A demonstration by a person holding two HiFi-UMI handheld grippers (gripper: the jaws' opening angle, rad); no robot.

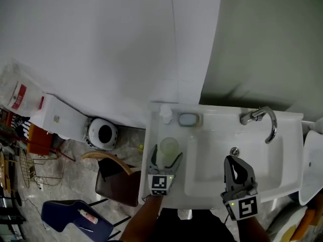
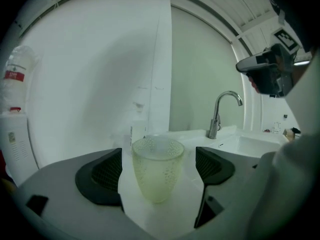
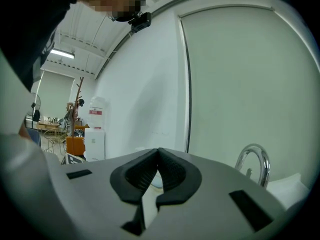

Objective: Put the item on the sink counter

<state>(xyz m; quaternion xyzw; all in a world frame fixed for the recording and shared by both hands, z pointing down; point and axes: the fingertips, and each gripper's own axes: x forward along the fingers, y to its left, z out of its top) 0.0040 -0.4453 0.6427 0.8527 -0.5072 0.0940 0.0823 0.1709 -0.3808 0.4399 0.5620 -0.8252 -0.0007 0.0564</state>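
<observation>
A pale green dimpled cup [image 1: 168,146] [image 2: 156,169] stands upright on the left part of the white sink counter [image 1: 153,130]. My left gripper [image 1: 167,153] [image 2: 159,170] is open around it. One finger stands on each side of the cup, and a gap shows between each pad and the cup wall. My right gripper [image 1: 238,165] [image 3: 158,166] is shut with nothing in it. It hovers over the front right of the basin [image 1: 217,155].
A chrome faucet [image 1: 263,118] [image 2: 220,111] rises at the back right of the basin. A soap dish [image 1: 188,119] and a small white bottle [image 1: 165,113] sit at the counter's back. A wooden chair [image 1: 117,181], a round white bin [image 1: 103,133] and a blue seat [image 1: 75,218] stand on the floor to the left.
</observation>
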